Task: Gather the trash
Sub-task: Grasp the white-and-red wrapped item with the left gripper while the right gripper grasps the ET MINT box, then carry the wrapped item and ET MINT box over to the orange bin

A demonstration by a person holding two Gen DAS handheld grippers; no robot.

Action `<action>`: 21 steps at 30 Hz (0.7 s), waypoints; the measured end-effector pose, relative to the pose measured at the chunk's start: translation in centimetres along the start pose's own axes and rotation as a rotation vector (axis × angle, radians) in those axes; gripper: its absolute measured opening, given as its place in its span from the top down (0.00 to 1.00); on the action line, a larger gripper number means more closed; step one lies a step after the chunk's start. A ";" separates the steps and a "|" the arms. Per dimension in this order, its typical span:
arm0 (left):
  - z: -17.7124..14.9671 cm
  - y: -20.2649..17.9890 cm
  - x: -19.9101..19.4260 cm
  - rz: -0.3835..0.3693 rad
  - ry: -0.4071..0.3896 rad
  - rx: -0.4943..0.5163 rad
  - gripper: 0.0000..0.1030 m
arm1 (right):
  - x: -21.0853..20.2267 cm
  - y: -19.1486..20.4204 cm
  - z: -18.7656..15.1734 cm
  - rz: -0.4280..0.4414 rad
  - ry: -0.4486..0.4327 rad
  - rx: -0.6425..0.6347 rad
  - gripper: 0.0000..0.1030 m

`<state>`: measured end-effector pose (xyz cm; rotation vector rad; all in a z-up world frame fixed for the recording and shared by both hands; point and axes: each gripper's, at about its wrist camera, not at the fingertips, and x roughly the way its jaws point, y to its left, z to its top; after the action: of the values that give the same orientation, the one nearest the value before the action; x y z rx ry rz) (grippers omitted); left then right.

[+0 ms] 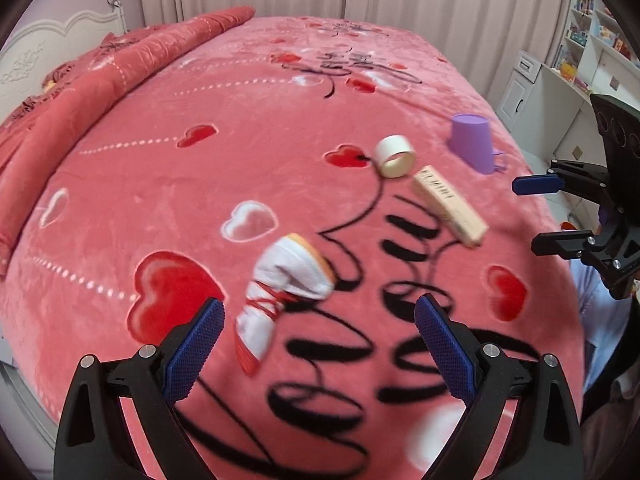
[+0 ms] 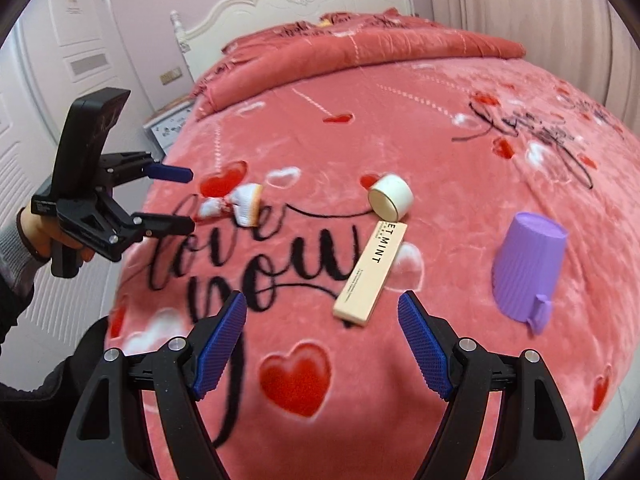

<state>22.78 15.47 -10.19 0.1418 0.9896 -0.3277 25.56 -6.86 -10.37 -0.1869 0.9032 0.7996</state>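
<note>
Trash is scattered on the bed: a crumpled wrapper just ahead of the left hand-held gripper, a flat box just ahead of the right hand-held gripper, tape roll beyond, upside-down purple cup off right. Both grippers hover spread wide, holding nothing.

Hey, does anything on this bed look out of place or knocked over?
Yes. The purple bin stands upside down on the blanket, while a crumpled wrapper, a tape roll and a mint box lie loose beside it.
</note>
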 end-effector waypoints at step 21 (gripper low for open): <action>-1.6 2.8 3.3 -0.045 0.029 -0.086 0.68 | 5.5 -2.7 -0.2 -0.111 0.046 -0.053 0.73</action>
<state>24.11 17.85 -13.93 0.0460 1.0349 -0.3244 29.28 -5.88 -15.20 -0.3006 0.9077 0.7192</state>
